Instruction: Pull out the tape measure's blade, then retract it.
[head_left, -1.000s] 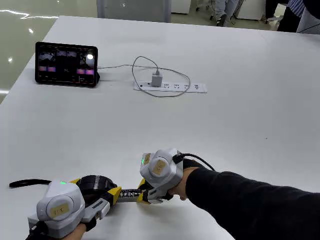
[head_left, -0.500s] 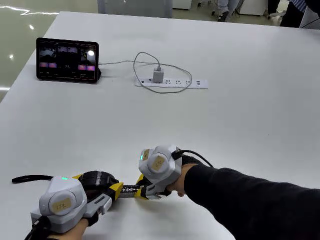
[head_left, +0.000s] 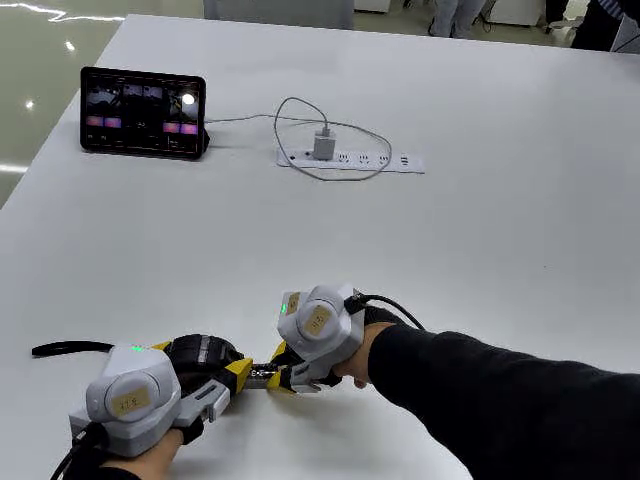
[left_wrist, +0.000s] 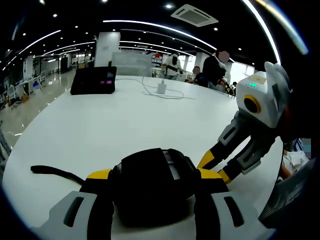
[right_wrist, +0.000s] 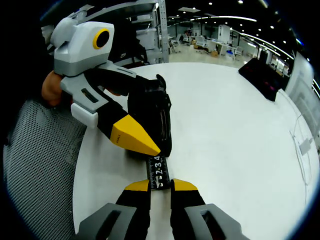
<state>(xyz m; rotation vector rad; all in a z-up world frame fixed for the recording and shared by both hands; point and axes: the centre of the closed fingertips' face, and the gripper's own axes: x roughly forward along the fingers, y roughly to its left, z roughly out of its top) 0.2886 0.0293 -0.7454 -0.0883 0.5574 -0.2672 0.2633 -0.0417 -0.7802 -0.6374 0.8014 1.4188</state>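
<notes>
The black tape measure (head_left: 200, 357) lies at the near edge of the white table, with its black wrist strap (head_left: 68, 348) trailing left. My left gripper (head_left: 228, 377) is shut on its case (left_wrist: 155, 184), the yellow-tipped fingers (left_wrist: 100, 175) on either side. A short length of blade (right_wrist: 157, 171) with printed numbers sticks out of the case (right_wrist: 152, 117). My right gripper (right_wrist: 160, 186) is shut on the blade's end, close to the case. In the head view the right gripper (head_left: 272, 379) sits just right of the case, and the blade (head_left: 260, 376) spans the small gap.
A tablet (head_left: 145, 99) with a lit screen stands at the far left of the table (head_left: 480, 230). A white power strip (head_left: 350, 159) with a charger and looped cable (head_left: 330, 135) lies behind the middle. People stand beyond the far edge.
The right gripper has moved left toward the case, so the exposed blade is shorter. The head camera has tilted slightly; the left gripper still holds the case.
</notes>
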